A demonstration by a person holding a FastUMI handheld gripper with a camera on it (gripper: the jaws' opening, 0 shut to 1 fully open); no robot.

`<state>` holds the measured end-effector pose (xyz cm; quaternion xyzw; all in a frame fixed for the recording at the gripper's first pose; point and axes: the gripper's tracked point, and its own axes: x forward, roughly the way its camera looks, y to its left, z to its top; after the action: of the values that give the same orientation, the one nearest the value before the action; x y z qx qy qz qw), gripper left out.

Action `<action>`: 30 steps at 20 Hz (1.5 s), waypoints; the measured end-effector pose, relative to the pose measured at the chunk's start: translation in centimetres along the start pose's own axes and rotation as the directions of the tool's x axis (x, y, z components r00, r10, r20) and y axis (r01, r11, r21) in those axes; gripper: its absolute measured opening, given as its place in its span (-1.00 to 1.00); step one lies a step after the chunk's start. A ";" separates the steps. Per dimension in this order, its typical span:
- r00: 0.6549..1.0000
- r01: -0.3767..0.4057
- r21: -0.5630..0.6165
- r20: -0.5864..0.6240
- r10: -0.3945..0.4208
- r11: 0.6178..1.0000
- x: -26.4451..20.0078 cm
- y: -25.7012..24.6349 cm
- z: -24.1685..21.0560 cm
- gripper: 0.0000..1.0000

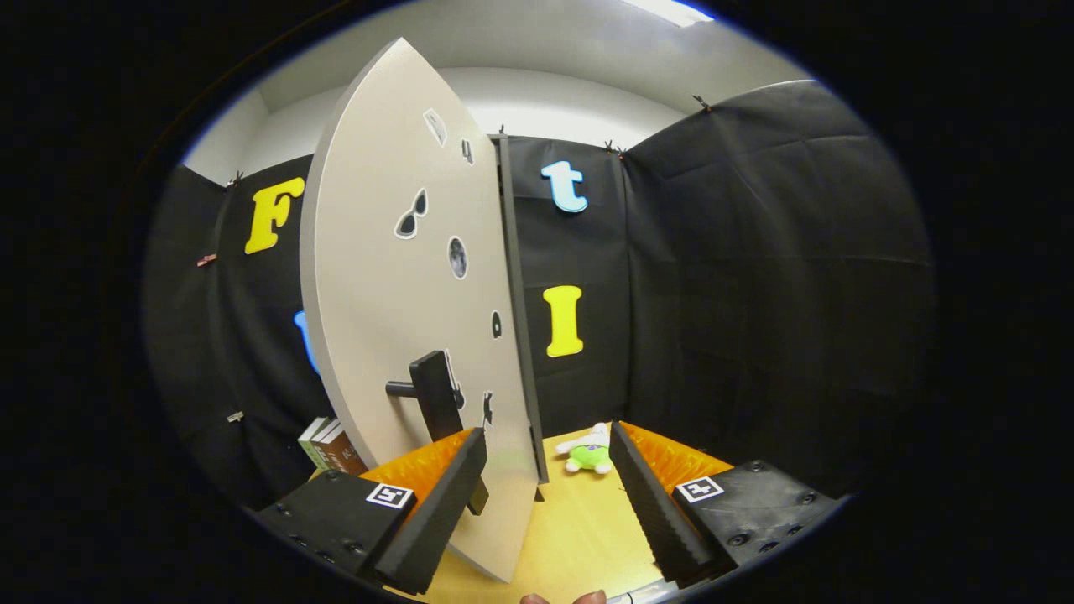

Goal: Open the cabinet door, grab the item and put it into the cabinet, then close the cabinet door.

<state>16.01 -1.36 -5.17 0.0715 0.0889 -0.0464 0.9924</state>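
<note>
The cabinet door [394, 277] stands swung open, so the way in is free. The jaws of the gripper [545, 495] are wide and hold nothing. The plush toy [590, 450] lies on the bench [570, 528], right of the door, waiting.

The single fisheye camera rides on the claw [544, 503] and looks forward along its two spread fingers [436, 512], which frame the lower part of the view. It sits low over the yellow surface [579, 528], very near the swung-open cabinet door [403, 277], seen almost edge-on, with its handle [435, 394] just above the left finger. It faces the booth's black cloth wall [755, 277], tilted up enough to catch the ceiling [537, 42].
</note>
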 end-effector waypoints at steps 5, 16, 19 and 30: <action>0.997 -0.076 0.014 -0.022 0.076 0.997 0.8 4.0 -0.7 0.96; 0.974 -0.219 -0.023 -0.057 0.217 0.976 3.5 13.6 -2.4 0.96; 0.971 -0.235 -0.046 -0.046 0.233 0.971 3.3 14.1 -2.4 0.96; 0.968 -0.250 -0.069 -0.004 0.251 0.966 2.8 14.7 -1.8 0.96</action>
<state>19.98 13.16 -5.44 0.0480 0.0786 0.0823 0.9923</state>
